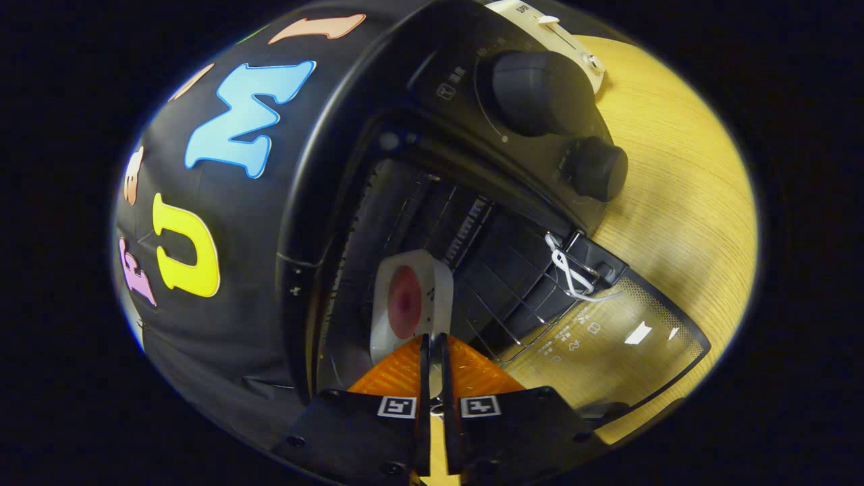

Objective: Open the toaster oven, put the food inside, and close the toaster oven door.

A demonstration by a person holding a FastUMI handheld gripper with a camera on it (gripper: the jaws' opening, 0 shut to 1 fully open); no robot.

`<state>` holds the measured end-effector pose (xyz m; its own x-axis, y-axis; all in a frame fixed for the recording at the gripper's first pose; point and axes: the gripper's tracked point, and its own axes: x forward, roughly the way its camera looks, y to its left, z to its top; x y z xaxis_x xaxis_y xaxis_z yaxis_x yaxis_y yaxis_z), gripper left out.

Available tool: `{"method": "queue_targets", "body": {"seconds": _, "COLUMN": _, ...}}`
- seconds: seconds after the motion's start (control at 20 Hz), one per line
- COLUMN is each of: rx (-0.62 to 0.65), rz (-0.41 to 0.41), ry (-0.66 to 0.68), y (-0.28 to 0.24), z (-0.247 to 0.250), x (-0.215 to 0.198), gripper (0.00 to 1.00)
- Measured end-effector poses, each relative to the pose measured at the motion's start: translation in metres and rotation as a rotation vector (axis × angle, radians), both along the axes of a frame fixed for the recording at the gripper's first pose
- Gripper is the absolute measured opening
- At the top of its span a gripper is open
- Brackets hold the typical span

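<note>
A white dish with a red piece of food sits on the wire rack inside the toaster oven, at the frame's centre. The gripper, bottom centre, has its fingers nearly together, tips pinching the dish's near rim. The glass door hangs open, lower right, over the wooden table; two knobs upper right

wall: black cloth, creased low down, hung just behind the bench | bench: pale yellow wood, fine grain in long curving lines | light: bright on the wood, dim across the cloth
</note>
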<state>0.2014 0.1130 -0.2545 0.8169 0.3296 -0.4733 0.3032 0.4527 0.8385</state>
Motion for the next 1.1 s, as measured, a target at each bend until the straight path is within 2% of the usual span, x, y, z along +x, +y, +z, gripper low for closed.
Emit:
{"method": "queue_targets", "body": {"seconds": 0.1, "rx": -0.001, "rz": 0.016, "ry": -0.023, "y": 0.001, "z": 0.005, "x": -0.004, "gripper": 0.29}}
{"method": "queue_targets", "body": {"seconds": 0.25, "rx": -0.019, "rz": 0.06, "ry": -0.031, "y": 0.004, "z": 0.006, "x": -0.017, "gripper": 0.93}}
{"method": "queue_targets", "body": {"seconds": 0.5, "rx": -0.159, "rz": 0.151, "ry": -0.046, "y": 0.002, "z": 0.005, "x": -0.058, "gripper": 0.96}}
{"method": "queue_targets", "body": {"seconds": 0.65, "rx": -0.246, "rz": 0.274, "ry": -0.043, "y": 0.01, "z": 0.001, "x": -0.088, "gripper": 0.98}}
{"method": "queue_targets", "body": {"seconds": 0.9, "rx": -0.4, "rz": 0.404, "ry": -0.088, "y": 0.014, "z": 0.008, "x": -0.123, "gripper": 0.98}}
{"method": "queue_targets", "body": {"seconds": 1.1, "rx": -0.622, "rz": 0.565, "ry": -0.147, "y": 0.017, "z": 0.008, "x": -0.144, "gripper": 0.98}}
